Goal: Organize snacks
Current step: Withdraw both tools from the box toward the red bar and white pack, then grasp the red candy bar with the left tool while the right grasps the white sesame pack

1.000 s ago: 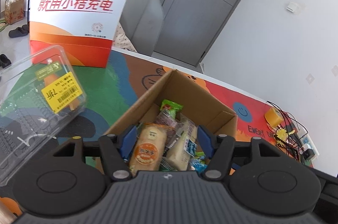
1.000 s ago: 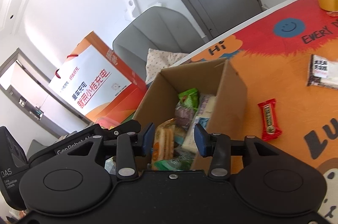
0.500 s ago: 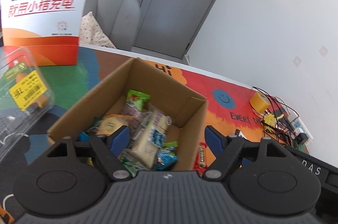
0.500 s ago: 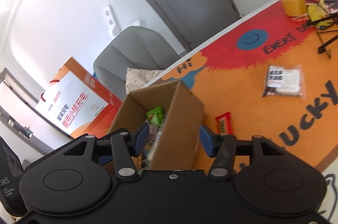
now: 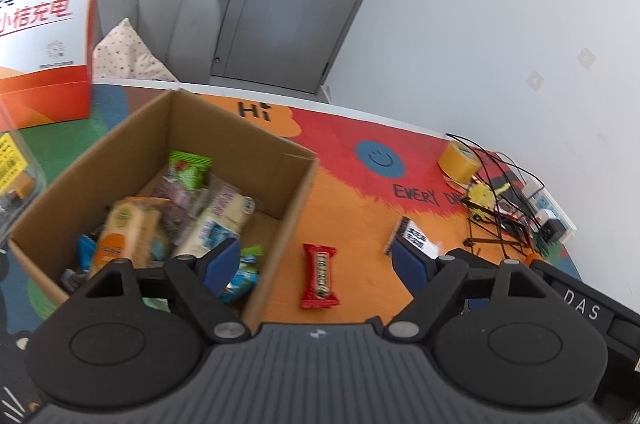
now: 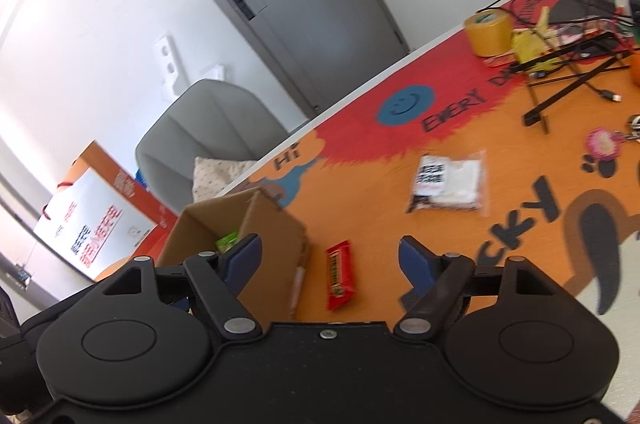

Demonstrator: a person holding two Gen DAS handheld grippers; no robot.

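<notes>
A cardboard box point(image 5: 280, 179) point(image 6: 276, 224) holds several snack packets, among them a green one point(image 5: 190, 167) and an orange one point(image 5: 124, 232). On the table mat just right of the box lies a red snack bar point(image 5: 320, 276) point(image 6: 340, 274). Farther right lies a clear packet with a black-and-white label point(image 5: 412, 238) point(image 6: 448, 181). My left gripper point(image 5: 316, 260) hangs over the box's right wall and the red bar, its jaws opening with nothing gripped. My right gripper point(image 6: 330, 256) hovers above the red bar, jaws also opening, nothing pressed between the pads.
An orange-and-white paper bag point(image 5: 44, 23) point(image 6: 96, 228) stands behind the box. A clear plastic clamshell point(image 5: 12, 175) sits at the left edge. A tape roll point(image 5: 458, 161) point(image 6: 488, 31), cables and a black stand point(image 6: 568, 79) crowd the far right. A grey chair point(image 5: 160, 15) stands beyond the table.
Both views have swung right, from over the box's contents to the mat beside it. Both grippers' jaws have spread wider. The red bar and the labelled packet now show in the left wrist view.
</notes>
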